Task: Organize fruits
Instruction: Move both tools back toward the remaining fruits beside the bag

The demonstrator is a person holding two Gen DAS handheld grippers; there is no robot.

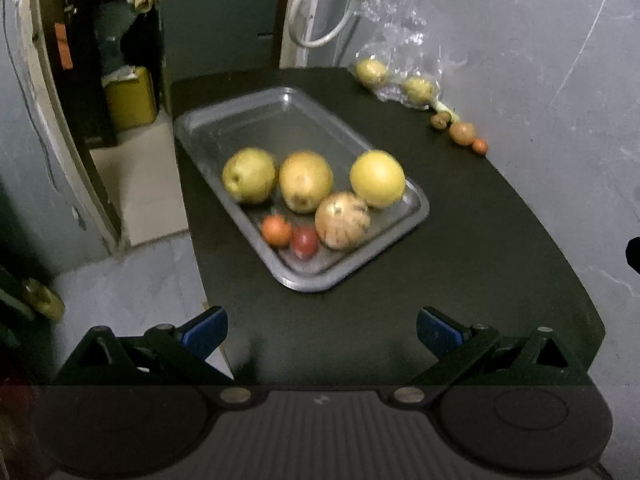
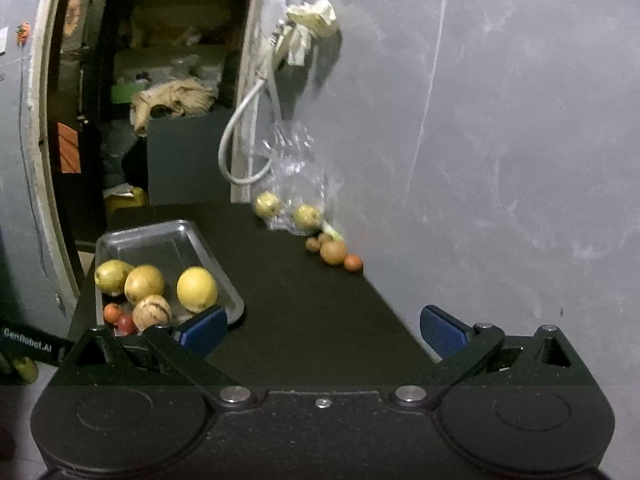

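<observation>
Six fruits on tray, grippers apart

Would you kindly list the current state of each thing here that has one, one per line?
left tool: open, holding nothing.
right tool: open, holding nothing.
metal tray: flat on the table, near half holding six fruits, far half bare.
plastic bag: open, slumped against the wall, one yellow fruit inside, one at its mouth.
loose small fruits: on the table by the wall, outside the tray.
</observation>
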